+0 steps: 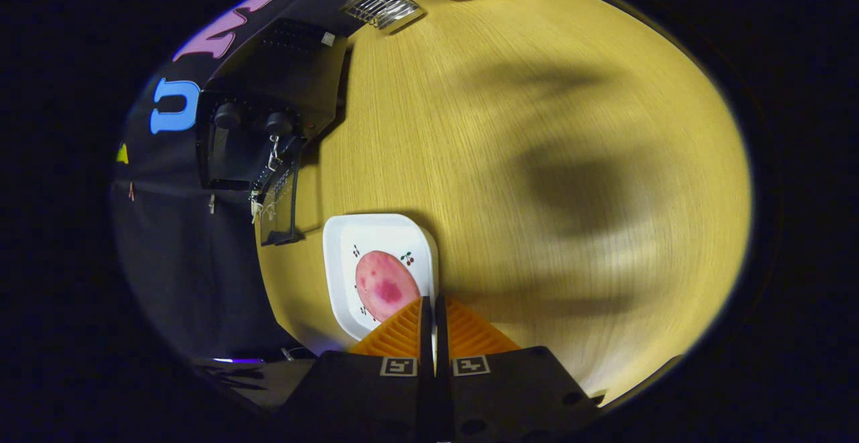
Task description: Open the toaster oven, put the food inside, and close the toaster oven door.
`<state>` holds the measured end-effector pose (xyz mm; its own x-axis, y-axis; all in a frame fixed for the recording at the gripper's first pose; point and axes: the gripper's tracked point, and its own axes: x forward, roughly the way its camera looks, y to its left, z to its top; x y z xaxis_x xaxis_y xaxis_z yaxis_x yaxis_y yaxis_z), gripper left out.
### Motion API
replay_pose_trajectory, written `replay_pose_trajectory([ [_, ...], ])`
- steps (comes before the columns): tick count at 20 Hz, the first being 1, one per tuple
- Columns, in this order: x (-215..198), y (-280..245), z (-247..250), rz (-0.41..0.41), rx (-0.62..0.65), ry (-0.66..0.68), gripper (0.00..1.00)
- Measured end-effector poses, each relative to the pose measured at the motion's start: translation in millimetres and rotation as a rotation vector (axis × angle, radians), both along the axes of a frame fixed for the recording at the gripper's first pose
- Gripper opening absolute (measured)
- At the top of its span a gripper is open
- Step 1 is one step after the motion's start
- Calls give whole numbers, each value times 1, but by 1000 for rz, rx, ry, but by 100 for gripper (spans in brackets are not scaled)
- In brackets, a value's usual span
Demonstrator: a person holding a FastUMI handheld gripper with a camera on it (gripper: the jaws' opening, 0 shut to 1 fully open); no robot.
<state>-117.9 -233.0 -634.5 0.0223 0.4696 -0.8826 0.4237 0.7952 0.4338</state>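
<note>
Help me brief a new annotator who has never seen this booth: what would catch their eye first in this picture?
First, the pink food on the white plate, lying just ahead of the gripper, whose fingers are pressed together with nothing between them. Next, the black toaster oven beyond the plate at the far edge of the wooden table, its door hanging open. A metal rack lies further along the table.

Gripper (430, 305) with both fingers (402, 332) pressed flat together, nothing between them. Tips right at the near edge of the white plate (342, 255), pointing over it.
</note>
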Motion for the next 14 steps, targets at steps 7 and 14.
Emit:
replay_pose_trajectory([
  [7, 13, 41, 59, -294, 136, -121, 4],
  [14, 51, 112, 71, -444, 87, -200, 5],
])
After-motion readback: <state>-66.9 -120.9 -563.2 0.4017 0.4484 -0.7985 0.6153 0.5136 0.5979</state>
